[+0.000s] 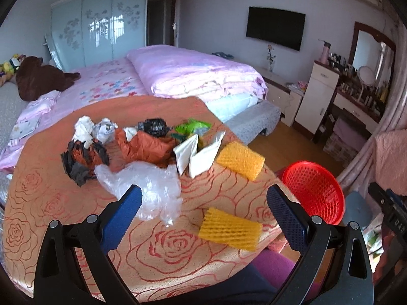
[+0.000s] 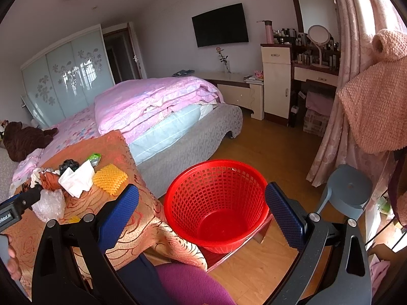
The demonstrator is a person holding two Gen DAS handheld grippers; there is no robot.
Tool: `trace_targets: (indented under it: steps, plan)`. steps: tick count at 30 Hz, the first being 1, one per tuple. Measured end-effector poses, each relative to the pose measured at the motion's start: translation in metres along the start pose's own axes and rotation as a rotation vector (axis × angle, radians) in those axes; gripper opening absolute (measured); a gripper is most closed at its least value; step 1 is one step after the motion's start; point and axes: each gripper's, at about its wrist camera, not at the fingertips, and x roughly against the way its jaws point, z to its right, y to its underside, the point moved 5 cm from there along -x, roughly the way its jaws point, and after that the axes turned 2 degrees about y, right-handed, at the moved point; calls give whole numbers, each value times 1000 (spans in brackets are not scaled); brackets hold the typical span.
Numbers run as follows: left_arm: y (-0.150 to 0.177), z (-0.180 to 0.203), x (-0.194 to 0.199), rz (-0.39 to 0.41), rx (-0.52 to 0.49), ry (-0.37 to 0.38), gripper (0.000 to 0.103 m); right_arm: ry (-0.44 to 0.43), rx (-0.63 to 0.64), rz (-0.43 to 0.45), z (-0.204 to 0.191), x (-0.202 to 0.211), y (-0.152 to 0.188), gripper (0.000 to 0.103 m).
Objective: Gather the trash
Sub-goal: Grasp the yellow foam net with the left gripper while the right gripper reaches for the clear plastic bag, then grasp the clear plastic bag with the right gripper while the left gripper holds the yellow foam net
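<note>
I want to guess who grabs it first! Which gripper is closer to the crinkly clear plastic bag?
Left. The left gripper hangs open right over the clear plastic bag; the right gripper is off beside the table, over the red basket.

Glossy red plastic mesh basket point(image 2: 216, 203), crinkly clear plastic bag point(image 1: 150, 190).

Bedroom with pale lilac walls and a wood-tone floor point(image 2: 267, 137). A bed point(image 2: 157, 106), taken here as the landmark, carries a folded pink quilt point(image 1: 193, 71). Beyond its far side stands a frosted sliding-door wardrobe point(image 1: 99, 28) with flower motifs, an open doorway just beside it. A black wall television point(image 2: 220, 25) hangs past the foot of the bed, above a low cabinet. A mirrored dressing table point(image 2: 315, 58) and pink curtain point(image 2: 343, 96) stand further right. Daylight is soft.
</note>
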Motion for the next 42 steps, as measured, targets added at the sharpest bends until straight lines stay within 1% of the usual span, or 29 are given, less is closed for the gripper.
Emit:
trace_targets:
  steps: [2,4,7,11,12,13,14,16,19,21,22,25,28,32,35,38,42]
  plan:
    - [5,4,-6,-22,-23,2,94,-6,3,-10,-1,-1,2,96]
    - [16,13,-15,-58,-45,22,94,-8,6,-18,-4,0,5,96]
    - [29,28,-32,-109,-82,42,87,-9,3,-25,-1,1,1,96]
    - [39,38,-54,-160,-118,42,79,-8,-2,-38,3,-2,-3,96]
    - [41,39,-60,-173,-122,39,78,-9,-2,-43,5,-4,-6,96]
    - [41,39,-64,-178,-123,36,75,-10,-1,-47,6,-5,-6,96]
    - [42,39,-68,-185,-124,31,67,-11,-1,-52,8,-6,-7,96]
    - [45,36,-78,-215,-113,30,62,-12,1,-58,9,-7,-7,96]
    - [49,35,-79,-205,-124,23,58,-11,3,-66,10,-10,-7,96]
    - [51,35,-77,-198,-128,22,52,-14,2,-76,11,-11,-6,96]
    - [50,34,-77,-198,-127,22,47,-16,2,-82,10,-12,-5,96]
    - [51,30,-74,-189,-119,25,39,-16,6,-87,10,-14,-5,96]
    - [49,26,-72,-182,-109,30,26,-18,8,-96,10,-16,-4,96]
    - [46,21,-67,-171,-91,37,20,-20,15,-109,8,-19,-1,96]
    - [43,17,-59,-149,-77,45,18,-22,26,-117,5,-21,2,96]
    - [37,15,-44,-108,-72,49,17,-27,47,-123,-1,-24,3,96]
    - [27,9,-23,-48,-76,35,17,-44,98,-121,-15,-27,2,96]
